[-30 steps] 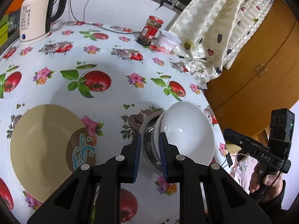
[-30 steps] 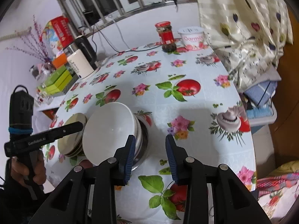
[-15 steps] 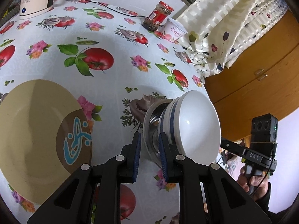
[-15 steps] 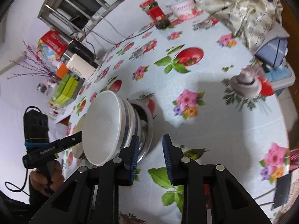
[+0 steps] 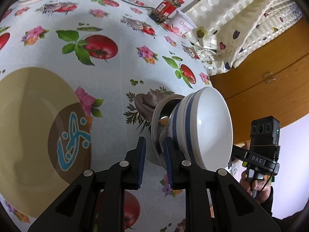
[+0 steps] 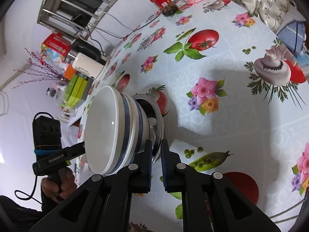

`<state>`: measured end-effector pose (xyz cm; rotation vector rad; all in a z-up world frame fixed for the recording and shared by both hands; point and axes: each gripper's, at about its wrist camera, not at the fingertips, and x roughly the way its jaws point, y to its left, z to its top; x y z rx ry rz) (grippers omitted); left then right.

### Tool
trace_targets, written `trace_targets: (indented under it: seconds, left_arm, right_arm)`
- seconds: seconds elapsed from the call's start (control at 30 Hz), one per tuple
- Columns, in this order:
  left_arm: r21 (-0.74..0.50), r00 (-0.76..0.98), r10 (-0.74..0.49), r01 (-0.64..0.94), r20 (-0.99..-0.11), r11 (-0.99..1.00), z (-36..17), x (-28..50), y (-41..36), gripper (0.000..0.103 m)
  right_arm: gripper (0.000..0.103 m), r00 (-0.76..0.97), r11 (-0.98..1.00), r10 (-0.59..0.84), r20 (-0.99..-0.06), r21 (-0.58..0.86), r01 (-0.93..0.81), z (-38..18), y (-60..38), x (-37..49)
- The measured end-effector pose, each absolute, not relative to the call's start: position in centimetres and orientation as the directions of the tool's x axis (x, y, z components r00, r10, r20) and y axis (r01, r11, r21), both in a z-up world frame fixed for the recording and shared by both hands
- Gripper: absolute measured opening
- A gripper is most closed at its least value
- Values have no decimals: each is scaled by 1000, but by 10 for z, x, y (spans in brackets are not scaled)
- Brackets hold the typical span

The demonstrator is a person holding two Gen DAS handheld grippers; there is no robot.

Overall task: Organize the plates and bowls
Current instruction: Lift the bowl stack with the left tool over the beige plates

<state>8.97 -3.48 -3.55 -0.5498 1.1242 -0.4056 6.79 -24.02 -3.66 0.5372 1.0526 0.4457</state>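
A steel bowl (image 5: 157, 119) holds nested white bowls with blue bands (image 5: 208, 129). The stack is lifted and tilted above the flowered tablecloth. My left gripper (image 5: 154, 145) is shut on the steel bowl's rim on one side. My right gripper (image 6: 156, 145) is shut on the steel rim (image 6: 159, 119) on the opposite side, with the white bowls (image 6: 110, 129) to its left. A beige plate with a brown and blue mark (image 5: 34, 131) lies on the table left of the left gripper.
A red-lidded jar (image 5: 166, 7) and a yoghurt tub (image 5: 183, 24) stand at the far table edge by a curtain (image 5: 241, 23). A kettle (image 6: 87, 61) and green boxes (image 6: 75, 89) stand at the far left. A wooden cabinet (image 5: 270, 81) is on the right.
Both grippers have closed on the steel bowl's rim. The bowl stack has been lifted and tipped steeply. The right gripper's jaws went from wide apart to narrow.
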Motion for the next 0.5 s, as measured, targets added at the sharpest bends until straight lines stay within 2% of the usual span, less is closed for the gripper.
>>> trace_targets:
  seconds: [0.1,0.23,0.5]
  left_arm:
    - [-605,372,-570,27,-733,796,-39,90,-36,20]
    - [-613,366,-582,39,-726,789,-39,91,-39,12]
    - [-584,378,-559,55,-738,810,-35,91,-42,11]
  right_arm:
    - [9,425,779,594,-683,621,-89,-38,-242,69]
    - [9,422,774,601,-679,627,-92,-38,-242,69]
    - [9,420,770,606,-675,632,-95,-38,-242,70]
